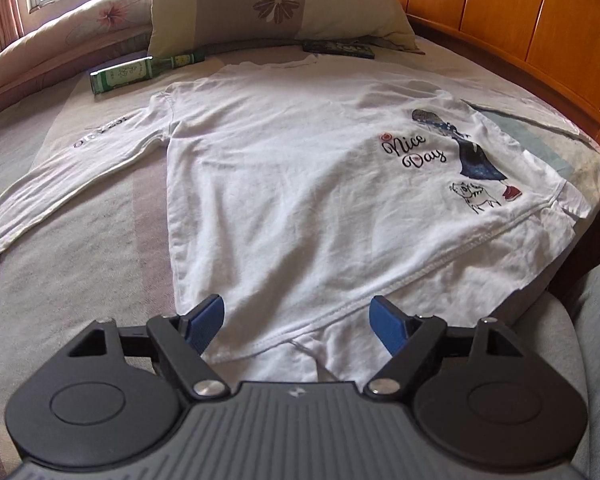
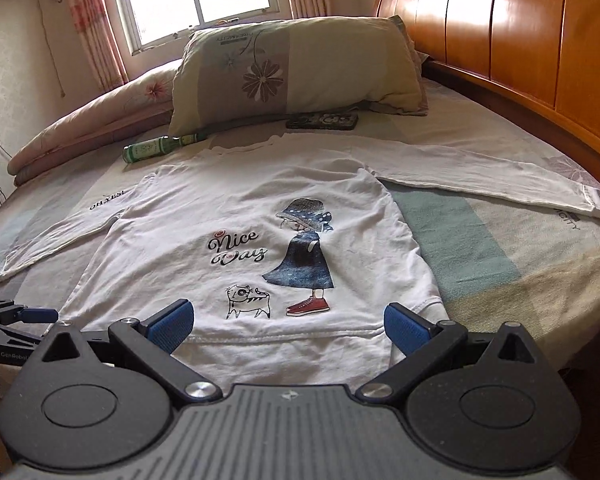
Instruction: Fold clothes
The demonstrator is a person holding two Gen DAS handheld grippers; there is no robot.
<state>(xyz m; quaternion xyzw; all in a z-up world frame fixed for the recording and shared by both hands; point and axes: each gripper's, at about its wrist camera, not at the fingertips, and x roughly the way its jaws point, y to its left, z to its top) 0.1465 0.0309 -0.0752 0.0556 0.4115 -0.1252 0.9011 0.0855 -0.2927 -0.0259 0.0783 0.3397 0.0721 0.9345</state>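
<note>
A white long-sleeved shirt lies flat on the bed, front up, with a "Nice Day" print of a girl and a cat. Both sleeves are spread out sideways. The left sleeve carries small black lettering, and the right sleeve runs toward the headboard. My left gripper is open just above the hem at the shirt's lower left corner, and it also shows at the left edge of the right wrist view. My right gripper is open over the hem below the print, holding nothing.
A large flowered pillow and a folded quilt lie beyond the collar. A green bottle and a dark flat box rest near them. The wooden headboard runs along the right. A grey-clothed part of a person shows at right.
</note>
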